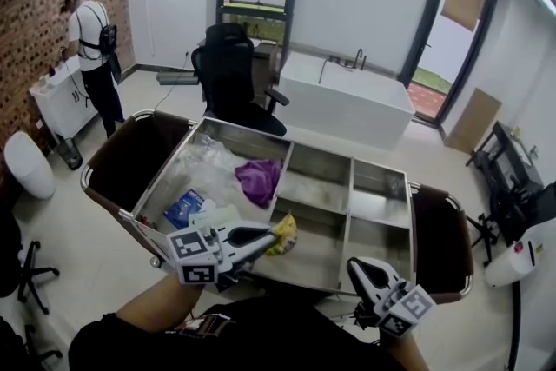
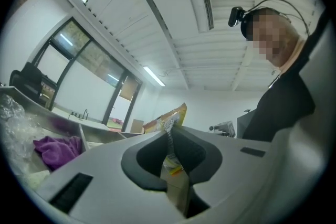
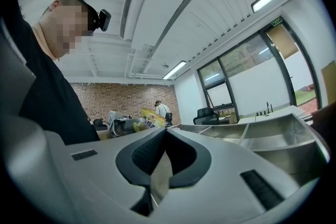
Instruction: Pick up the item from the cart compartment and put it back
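A long steel cart [image 1: 351, 202] fills the middle of the head view. It has one big compartment [image 1: 228, 133] on the left and smaller ones to the right. A brown bag [image 1: 130, 162] hangs at each end; the right one is partly cut off behind the cart's rim.

Behind the cart stand a white bathtub [image 1: 347, 104] and a black office chair [image 1: 230, 74]. A person [image 1: 91, 52] stands far off by the brick wall.

In the big compartment lie crumpled clear plastic bags [image 1: 204, 165], a purple cloth [image 1: 259, 178] and a blue packet [image 1: 184, 208]. The print on the blue packet is too small to read.

The left gripper [image 1: 271, 237] has its jaws clenched on the thin sealed edge of a yellow snack packet [image 1: 283, 233]. The packet is held over the front of the cart, near where the big compartment meets the middle ones. I cannot tell if it touches the steel. There is writing on it, but it is too blurry to read. In the left gripper view, most of the packet is hidden behind the jaws.

The right gripper [image 1: 360, 267] is at the cart's near right edge, well apart from the packet. Its jaws are pressed together with nothing in them.

Each gripper's cube shows black and white square markers, with no words.
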The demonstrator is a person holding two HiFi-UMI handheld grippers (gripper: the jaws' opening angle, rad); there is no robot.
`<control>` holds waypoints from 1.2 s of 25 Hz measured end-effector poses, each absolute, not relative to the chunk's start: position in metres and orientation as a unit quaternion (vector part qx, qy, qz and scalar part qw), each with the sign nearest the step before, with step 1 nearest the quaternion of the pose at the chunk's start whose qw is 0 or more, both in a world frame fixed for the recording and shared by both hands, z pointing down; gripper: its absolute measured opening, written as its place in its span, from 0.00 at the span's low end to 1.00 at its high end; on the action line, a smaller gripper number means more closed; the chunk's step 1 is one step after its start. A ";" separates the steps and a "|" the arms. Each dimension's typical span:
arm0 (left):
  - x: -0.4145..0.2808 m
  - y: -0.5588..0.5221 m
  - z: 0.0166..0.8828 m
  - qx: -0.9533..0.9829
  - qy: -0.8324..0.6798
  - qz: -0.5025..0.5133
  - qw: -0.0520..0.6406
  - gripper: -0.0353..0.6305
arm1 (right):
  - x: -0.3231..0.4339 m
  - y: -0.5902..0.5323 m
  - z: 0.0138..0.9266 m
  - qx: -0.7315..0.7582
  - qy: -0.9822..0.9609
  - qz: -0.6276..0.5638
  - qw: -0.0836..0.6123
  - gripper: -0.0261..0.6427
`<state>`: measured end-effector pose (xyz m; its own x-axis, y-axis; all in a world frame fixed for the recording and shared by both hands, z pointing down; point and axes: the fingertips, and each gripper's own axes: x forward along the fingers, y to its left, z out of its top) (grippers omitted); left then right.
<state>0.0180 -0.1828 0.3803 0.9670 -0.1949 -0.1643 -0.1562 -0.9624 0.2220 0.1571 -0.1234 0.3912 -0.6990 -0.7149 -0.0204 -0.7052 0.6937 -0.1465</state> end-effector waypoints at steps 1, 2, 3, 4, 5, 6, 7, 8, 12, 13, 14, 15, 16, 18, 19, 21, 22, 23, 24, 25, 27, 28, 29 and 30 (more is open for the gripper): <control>0.018 -0.182 0.379 0.986 -0.086 -0.095 0.106 0.09 | 0.157 -0.123 0.391 -0.386 0.919 -0.064 0.038 0.03; 0.019 -0.181 0.378 0.986 -0.085 -0.095 0.106 0.09 | 0.157 -0.123 0.391 -0.386 0.919 -0.064 0.037 0.03; 0.019 -0.180 0.378 0.986 -0.085 -0.095 0.105 0.09 | 0.157 -0.123 0.392 -0.387 0.919 -0.064 0.036 0.03; 0.019 -0.179 0.377 0.987 -0.084 -0.094 0.103 0.09 | 0.157 -0.123 0.392 -0.387 0.919 -0.065 0.036 0.03; 0.019 -0.179 0.377 0.987 -0.085 -0.093 0.102 0.09 | 0.157 -0.122 0.391 -0.387 0.919 -0.066 0.036 0.03; 0.019 -0.178 0.377 0.987 -0.085 -0.092 0.103 0.09 | 0.156 -0.121 0.391 -0.387 0.919 -0.066 0.036 0.03; 0.019 -0.178 0.377 0.987 -0.085 -0.091 0.103 0.09 | 0.156 -0.121 0.390 -0.387 0.919 -0.066 0.037 0.03; 0.018 -0.178 0.378 0.987 -0.085 -0.090 0.104 0.09 | 0.156 -0.121 0.390 -0.387 0.919 -0.066 0.038 0.03; 0.018 -0.177 0.379 0.987 -0.087 -0.085 0.103 0.09 | 0.157 -0.121 0.392 -0.385 0.920 -0.065 0.037 0.03; 0.018 -0.178 0.379 0.987 -0.089 -0.082 0.103 0.09 | 0.157 -0.121 0.391 -0.385 0.920 -0.065 0.038 0.03; 0.018 -0.179 0.381 0.988 -0.092 -0.078 0.101 0.09 | 0.156 -0.120 0.391 -0.384 0.920 -0.065 0.039 0.03; 0.018 -0.180 0.382 0.988 -0.095 -0.073 0.099 0.09 | 0.156 -0.120 0.391 -0.384 0.920 -0.065 0.040 0.03; 0.019 -0.181 0.384 0.988 -0.099 -0.066 0.095 0.09 | 0.157 -0.120 0.391 -0.385 0.920 -0.065 0.041 0.03; 0.021 -0.184 0.389 0.990 -0.108 -0.043 0.080 0.09 | 0.158 -0.120 0.391 -0.386 0.919 -0.065 0.041 0.03; 0.024 -0.186 0.393 0.991 -0.116 -0.023 0.065 0.09 | 0.159 -0.120 0.392 -0.387 0.919 -0.065 0.042 0.03; 0.034 -0.192 0.405 0.990 -0.134 0.043 0.013 0.09 | 0.161 -0.120 0.392 -0.388 0.918 -0.066 0.045 0.03; 0.041 -0.194 0.413 0.986 -0.141 0.088 -0.020 0.09 | 0.161 -0.119 0.391 -0.388 0.918 -0.066 0.046 0.03; 0.048 -0.197 0.423 0.979 -0.144 0.136 -0.053 0.09 | 0.162 -0.119 0.391 -0.389 0.918 -0.066 0.048 0.03; 0.056 -0.199 0.435 0.969 -0.143 0.185 -0.084 0.09 | 0.163 -0.118 0.391 -0.389 0.917 -0.065 0.050 0.03; 0.063 -0.202 0.450 0.956 -0.138 0.233 -0.110 0.10 | 0.164 -0.117 0.391 -0.390 0.917 -0.065 0.052 0.03; 0.073 -0.207 0.482 0.927 -0.124 0.322 -0.145 0.10 | 0.167 -0.116 0.392 -0.392 0.916 -0.065 0.054 0.03; 0.076 -0.209 0.498 0.912 -0.116 0.361 -0.153 0.11 | 0.169 -0.115 0.392 -0.394 0.915 -0.066 0.055 0.03; 0.078 -0.210 0.512 0.899 -0.107 0.394 -0.157 0.11 | 0.171 -0.114 0.392 -0.396 0.914 -0.066 0.056 0.03; 0.079 -0.211 0.522 0.889 -0.099 0.417 -0.160 0.15 | 0.173 -0.114 0.392 -0.398 0.913 -0.067 0.058 0.03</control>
<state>0.0795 -0.2115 0.5217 0.6319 -0.3106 0.7101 -0.0428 -0.9288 -0.3681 0.1731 -0.1136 0.3925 -0.6758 -0.7352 -0.0529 -0.7197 0.6737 -0.1681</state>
